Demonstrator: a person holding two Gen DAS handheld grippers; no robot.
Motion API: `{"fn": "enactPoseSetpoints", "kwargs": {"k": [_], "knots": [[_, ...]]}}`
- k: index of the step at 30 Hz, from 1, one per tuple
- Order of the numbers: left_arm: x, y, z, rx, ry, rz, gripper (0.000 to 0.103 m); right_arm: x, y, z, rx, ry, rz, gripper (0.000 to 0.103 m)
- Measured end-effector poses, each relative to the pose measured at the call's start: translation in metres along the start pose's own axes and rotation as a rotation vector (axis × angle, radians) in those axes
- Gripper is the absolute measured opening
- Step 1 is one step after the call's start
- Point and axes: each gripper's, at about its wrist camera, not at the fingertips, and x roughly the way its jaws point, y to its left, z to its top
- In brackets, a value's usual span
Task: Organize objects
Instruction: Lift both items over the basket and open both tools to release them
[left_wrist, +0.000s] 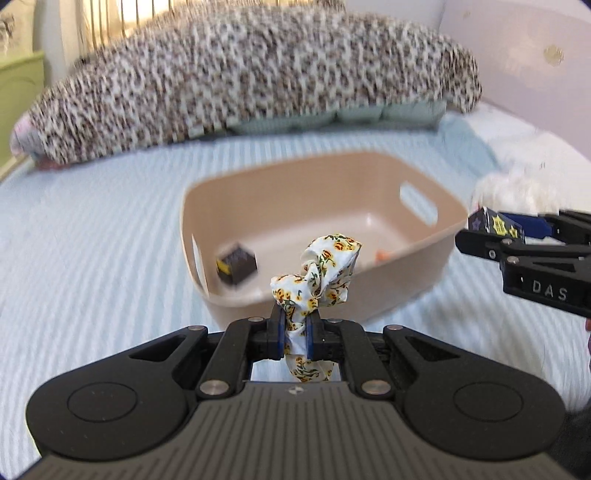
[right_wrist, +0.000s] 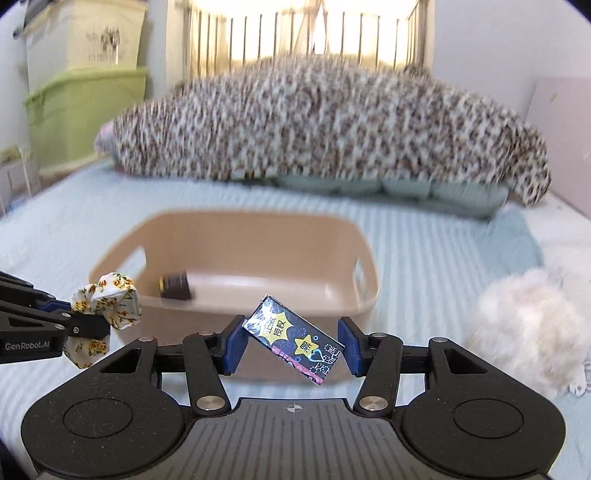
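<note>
My left gripper (left_wrist: 295, 328) is shut on a white floral scrunchie (left_wrist: 317, 275) and holds it just in front of the near rim of a beige plastic basket (left_wrist: 417, 266) on the bed. The scrunchie also shows in the right wrist view (right_wrist: 107, 301), at the left. My right gripper (right_wrist: 293, 341) is shut on a small dark box with yellow stars (right_wrist: 295, 338), held tilted near the basket (right_wrist: 365, 295). From the left wrist view the box (left_wrist: 495, 225) is beside the basket's right rim. A dark box (left_wrist: 236, 266) and a small orange item (left_wrist: 382, 255) lie inside the basket.
The basket sits on a light blue striped bedsheet (left_wrist: 92, 240). A leopard-print pillow (left_wrist: 240, 77) lies behind it. A white fluffy thing (right_wrist: 524, 325) lies to the right. Green and white storage bins (right_wrist: 85, 110) stand at the far left.
</note>
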Motion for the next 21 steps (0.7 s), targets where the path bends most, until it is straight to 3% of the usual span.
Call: {"fn": "enactPoseSetpoints", "kwargs": {"k": [5,11,17,21], "knots": [[0.0,0.001,0.019,-0.036,-0.075,0.032,0.011,-0.008,-0.005,0.014,0.056,-0.086,0.012,0.05],[0.021,0.001,0.038,-0.062,-0.131,0.075,0.011,0.014,-0.013,0.025,0.119,-0.109,0.002,0.05],[0.059,0.004,0.048,-0.092,-0.088,0.103,0.011,0.052,-0.008,0.029,0.136,-0.083,-0.03,0.05],[0.089,0.01,0.049,-0.104,-0.015,0.119,0.011,0.076,0.0,0.024,0.123,-0.035,-0.051,0.05]]}}
